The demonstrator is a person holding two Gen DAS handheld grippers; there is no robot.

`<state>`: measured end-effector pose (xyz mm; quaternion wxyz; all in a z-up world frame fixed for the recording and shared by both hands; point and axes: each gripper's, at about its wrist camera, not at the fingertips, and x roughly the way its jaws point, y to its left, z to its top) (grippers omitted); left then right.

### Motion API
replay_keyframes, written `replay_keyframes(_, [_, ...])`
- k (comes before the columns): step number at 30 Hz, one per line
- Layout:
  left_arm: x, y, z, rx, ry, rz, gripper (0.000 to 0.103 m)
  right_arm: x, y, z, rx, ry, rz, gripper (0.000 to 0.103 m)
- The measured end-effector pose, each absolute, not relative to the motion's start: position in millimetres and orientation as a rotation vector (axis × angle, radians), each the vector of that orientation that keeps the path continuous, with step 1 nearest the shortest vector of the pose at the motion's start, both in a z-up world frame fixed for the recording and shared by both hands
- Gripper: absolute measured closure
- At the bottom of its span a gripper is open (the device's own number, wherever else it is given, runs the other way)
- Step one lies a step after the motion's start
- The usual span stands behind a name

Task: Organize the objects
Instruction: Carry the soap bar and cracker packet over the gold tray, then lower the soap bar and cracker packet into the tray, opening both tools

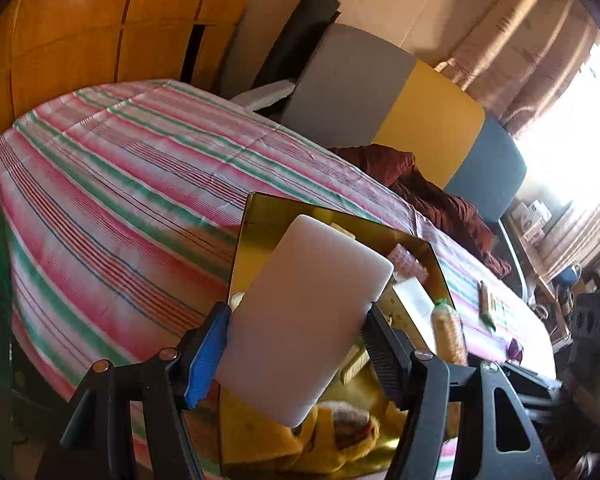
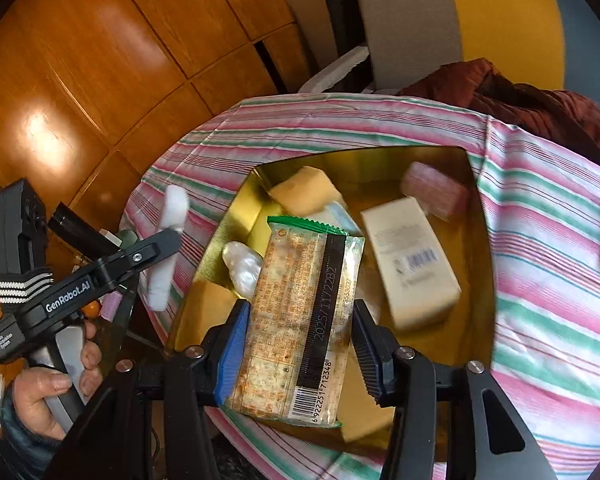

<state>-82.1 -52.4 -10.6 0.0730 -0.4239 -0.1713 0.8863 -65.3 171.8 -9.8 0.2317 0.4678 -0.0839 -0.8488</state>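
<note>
Two tongs, each gripping one thing: left tongs [image 1: 296,332] clamped on one white block [image 1: 304,316], right tongs [image 2: 298,340] on one cracker packet [image 2: 300,320], above one gold tray [image 2: 480,248] near the counter [image 1: 112,200] edge.

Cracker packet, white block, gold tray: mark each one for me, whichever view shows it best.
cracker packet [image 2: 296,320], right wrist view, middle of its printed face.
white block [image 1: 304,312], left wrist view, centre of its flat face.
gold tray [image 2: 364,160], right wrist view, far inner wall.
</note>
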Motion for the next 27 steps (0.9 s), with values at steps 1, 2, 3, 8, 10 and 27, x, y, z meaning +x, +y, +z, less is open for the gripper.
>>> replay_keyframes(1, [-86.4, -52.1, -11.4, -1.281, -0.516, 2.665, 0.036, -68.2, 169.3, -10.4, 1.291, -0.233, -2.333, 0.052])
replay_keyframes(2, [-90.7, -52.8, -12.7, -1.287, -0.534, 2.661, 0.035, -71.8, 168.8, -10.9, 1.301, -0.245, -2.33, 0.052])
replay_keyframes(3, [-94.5, -53.8, -14.2, -1.295, -0.555, 2.653, 0.035, -76.2, 168.2, -12.7, 1.31, -0.26, -2.327, 0.052])
replay_keyframes(8, [-116.0, -54.0, -19.0, -1.321, -0.607, 2.626, 0.035, -90.3, 159.0, -16.3, 1.33, -0.283, -2.328, 0.052])
replay_keyframes(10, [-123.3, -54.3, -20.1, -1.331, -0.639, 2.609, 0.035, -93.4, 157.3, -16.3, 1.336, -0.296, -2.325, 0.052])
replay_keyframes(27, [-135.0, -56.7, -34.0, -1.408, -0.699, 2.585, 0.027, -128.3, 169.4, -16.8, 1.349, -0.341, -2.406, 0.052])
